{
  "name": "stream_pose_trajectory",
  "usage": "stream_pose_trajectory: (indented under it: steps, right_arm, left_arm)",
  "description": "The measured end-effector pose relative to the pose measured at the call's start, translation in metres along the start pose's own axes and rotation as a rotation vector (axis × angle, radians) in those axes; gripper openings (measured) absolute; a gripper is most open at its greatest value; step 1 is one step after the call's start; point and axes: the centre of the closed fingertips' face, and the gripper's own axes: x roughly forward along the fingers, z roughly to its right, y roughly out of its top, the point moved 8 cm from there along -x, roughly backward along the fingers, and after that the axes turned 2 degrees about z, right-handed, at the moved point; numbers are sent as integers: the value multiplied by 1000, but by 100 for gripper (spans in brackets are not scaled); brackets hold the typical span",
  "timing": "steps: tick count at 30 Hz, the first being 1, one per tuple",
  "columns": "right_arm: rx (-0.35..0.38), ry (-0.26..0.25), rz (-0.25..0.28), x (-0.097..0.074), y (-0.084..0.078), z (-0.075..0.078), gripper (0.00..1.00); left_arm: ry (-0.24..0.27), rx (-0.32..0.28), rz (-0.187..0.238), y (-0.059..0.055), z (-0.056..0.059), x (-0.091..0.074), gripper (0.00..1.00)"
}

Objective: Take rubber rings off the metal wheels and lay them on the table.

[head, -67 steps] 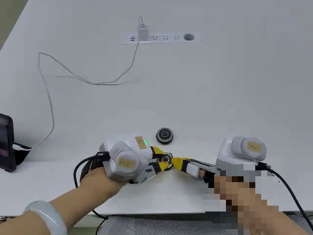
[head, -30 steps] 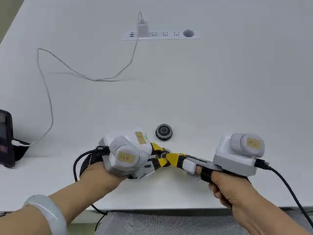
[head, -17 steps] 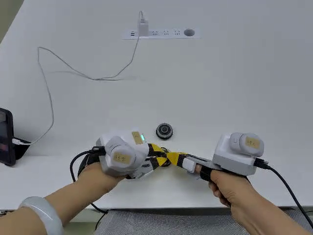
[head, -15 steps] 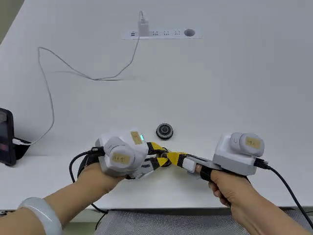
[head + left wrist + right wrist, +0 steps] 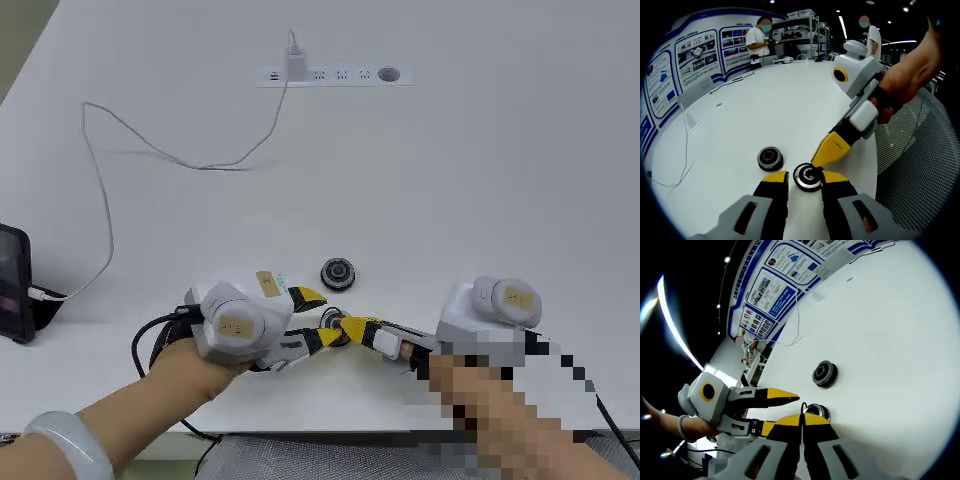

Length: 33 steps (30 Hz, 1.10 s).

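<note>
Left claw (image 5: 328, 316) opened, wheel (image 5: 808, 177) near table edge (image 5: 330, 398)

Two small round metal wheels with black rubber rings lie on the one white counter (image 5: 480, 180): the far wheel (image 5: 770, 158) and the near wheel (image 5: 808, 177). Two yellow-tipped claws: left claw (image 5: 326, 317), right claw (image 5: 346, 323). One white power strip (image 5: 340, 76), one white plug (image 5: 292, 66), one thin white cable (image 5: 200, 168), one black phone (image 5: 10, 285).

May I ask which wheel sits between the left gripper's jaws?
The nearer wheel, flanked by the left gripper's open jaws, with the right gripper's tip at its hub; the other wheel lies alone beyond.
</note>
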Motion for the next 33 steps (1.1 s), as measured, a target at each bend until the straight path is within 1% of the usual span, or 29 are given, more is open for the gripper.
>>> stream_pose_trajectory:
  steps: [1,3,5,7,12,20,22,28,29,33]
  right_arm:
    - [-1,1,0,0,0,0,2]
    - [-3,2,0,0,0,-1,2]
    - [0,9,2,0,0,-2,2]
    - [-2,9,3,0,0,-4,2]
    - [0,27,5,0,1,-7,2]
    - [9,43,14,-1,2,-11,2]
    - [24,59,25,-2,4,-14,2]
    - [45,78,52,-6,9,-18,2]
    - [56,84,63,-8,10,-19,2]
    - [63,76,91,-15,17,-16,2]
  left_arm:
    - [-3,-7,4,-1,0,-1,27]
    - [0,-1,-2,-3,1,-2,29]
    - [-3,-13,1,-4,1,-2,33]
    - [-2,-6,-4,-5,2,-3,33]
    - [9,-15,1,-7,2,-5,40]
    - [11,-21,14,-10,1,-7,40]
    - [14,-24,15,-11,1,-7,41]
    - [19,-32,22,-12,3,-9,41]
    - [19,-35,22,-12,3,-10,41]
    - [23,-45,27,-12,3,-10,41]
